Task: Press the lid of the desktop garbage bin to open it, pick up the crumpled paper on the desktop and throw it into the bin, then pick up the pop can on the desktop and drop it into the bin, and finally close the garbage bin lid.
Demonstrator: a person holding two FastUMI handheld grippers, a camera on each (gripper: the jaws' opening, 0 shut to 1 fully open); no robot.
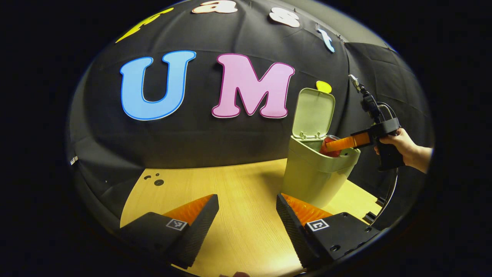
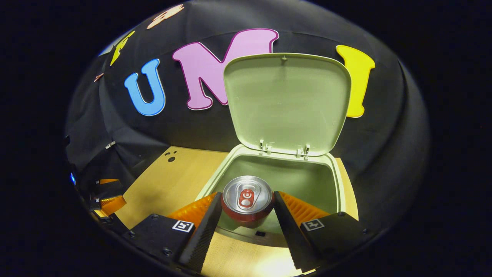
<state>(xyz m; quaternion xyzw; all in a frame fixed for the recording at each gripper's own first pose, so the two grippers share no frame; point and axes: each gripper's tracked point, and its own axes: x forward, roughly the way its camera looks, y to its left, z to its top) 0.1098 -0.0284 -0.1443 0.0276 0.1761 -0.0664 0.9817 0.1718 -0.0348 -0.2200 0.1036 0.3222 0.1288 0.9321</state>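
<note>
The pale green bin (image 1: 313, 177) stands on the wooden table (image 1: 230, 184) with its lid (image 1: 313, 113) tipped up and back. A red pop can (image 1: 331, 146) sits upright at the bin's mouth, held by my right gripper (image 1: 346, 143), which a hand (image 1: 407, 148) brings in from the right. In the right gripper view the can (image 2: 246, 200) shows its silver top between both fingers, just above the bin's opening (image 2: 303, 179), with the raised lid (image 2: 286, 104) behind. My right gripper (image 2: 246, 209) is shut on the can. My left gripper (image 1: 246, 200) stands open over the table, left of the bin.
Small dark holes (image 1: 157, 181) mark the table's far left corner. The booth's black cloth wall closes in behind and to the right of the bin. A cable (image 1: 390, 196) hangs below the right gripper's handle. The left gripper (image 2: 105, 198) sits low at the left.
</note>
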